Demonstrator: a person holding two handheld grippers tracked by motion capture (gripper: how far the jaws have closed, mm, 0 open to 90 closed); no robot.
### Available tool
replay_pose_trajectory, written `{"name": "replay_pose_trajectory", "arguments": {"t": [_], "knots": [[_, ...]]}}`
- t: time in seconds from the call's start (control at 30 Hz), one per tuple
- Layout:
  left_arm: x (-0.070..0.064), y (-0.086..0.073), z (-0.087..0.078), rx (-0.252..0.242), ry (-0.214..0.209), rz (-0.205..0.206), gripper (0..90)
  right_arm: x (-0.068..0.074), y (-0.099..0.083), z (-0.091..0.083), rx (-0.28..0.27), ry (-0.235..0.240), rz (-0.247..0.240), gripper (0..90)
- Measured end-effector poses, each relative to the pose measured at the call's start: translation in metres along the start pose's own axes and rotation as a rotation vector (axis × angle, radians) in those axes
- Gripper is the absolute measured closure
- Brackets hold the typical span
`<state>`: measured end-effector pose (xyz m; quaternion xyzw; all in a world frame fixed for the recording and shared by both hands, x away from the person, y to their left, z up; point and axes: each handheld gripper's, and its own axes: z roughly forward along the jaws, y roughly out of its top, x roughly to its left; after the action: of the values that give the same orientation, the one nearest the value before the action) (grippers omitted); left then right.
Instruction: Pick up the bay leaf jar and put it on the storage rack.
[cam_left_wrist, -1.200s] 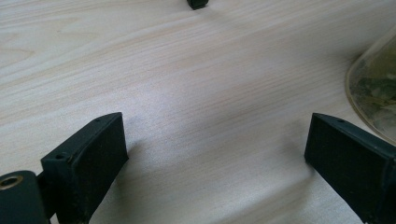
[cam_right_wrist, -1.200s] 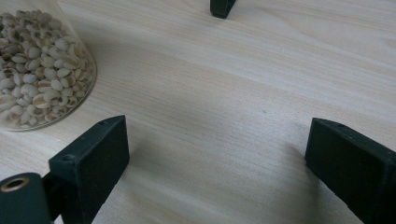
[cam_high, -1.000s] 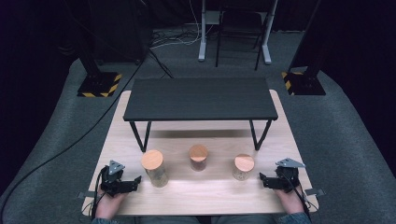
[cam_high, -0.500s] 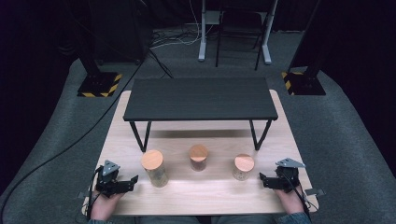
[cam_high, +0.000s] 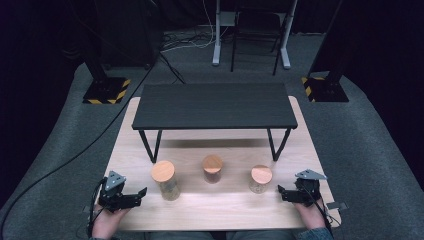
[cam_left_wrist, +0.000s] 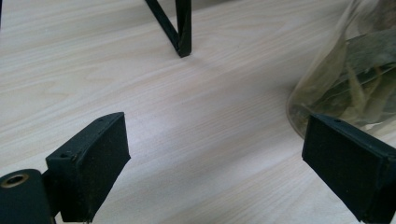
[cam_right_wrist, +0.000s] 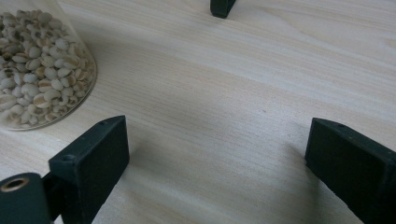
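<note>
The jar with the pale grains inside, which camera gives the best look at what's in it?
The right gripper view: the jar of grains sits close, each pale kernel distinct through the glass. The high view shows it far off, mostly its wooden lid. The left gripper view shows a different jar, holding leaves.

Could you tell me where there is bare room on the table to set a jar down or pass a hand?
The black shelf top is bare. Bare wood lies between the left gripper and left jar, and along the near edge of the table. Gaps separate the middle jar and right jar. Under the shelf, legs crowd.
</note>
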<state>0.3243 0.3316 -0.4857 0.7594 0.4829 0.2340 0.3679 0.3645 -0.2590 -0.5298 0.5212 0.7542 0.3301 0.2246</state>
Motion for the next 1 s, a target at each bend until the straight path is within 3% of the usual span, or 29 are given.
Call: {"name": "replay_pose_trajectory", "arguments": {"t": [0.47, 0.6, 0.77, 1.0], "knots": [[-0.008, 0.011, -0.016, -0.054, -0.067, -0.003, 7.2, 0.000, 0.000, 0.000, 0.000, 0.000, 0.000, 5.4], [-0.012, 0.014, -0.019, -0.073, -0.113, -0.015, 7.2, 0.000, 0.000, 0.000, 0.000, 0.000, 0.000, 5.4], [-0.017, 0.018, -0.022, -0.074, -0.127, 0.006, 7.3, 0.000, 0.000, 0.000, 0.000, 0.000, 0.000, 5.4], [-0.022, 0.022, -0.025, -0.100, -0.150, 0.006, 7.3, 0.000, 0.000, 0.000, 0.000, -0.001, -0.001, 5.4]]}}
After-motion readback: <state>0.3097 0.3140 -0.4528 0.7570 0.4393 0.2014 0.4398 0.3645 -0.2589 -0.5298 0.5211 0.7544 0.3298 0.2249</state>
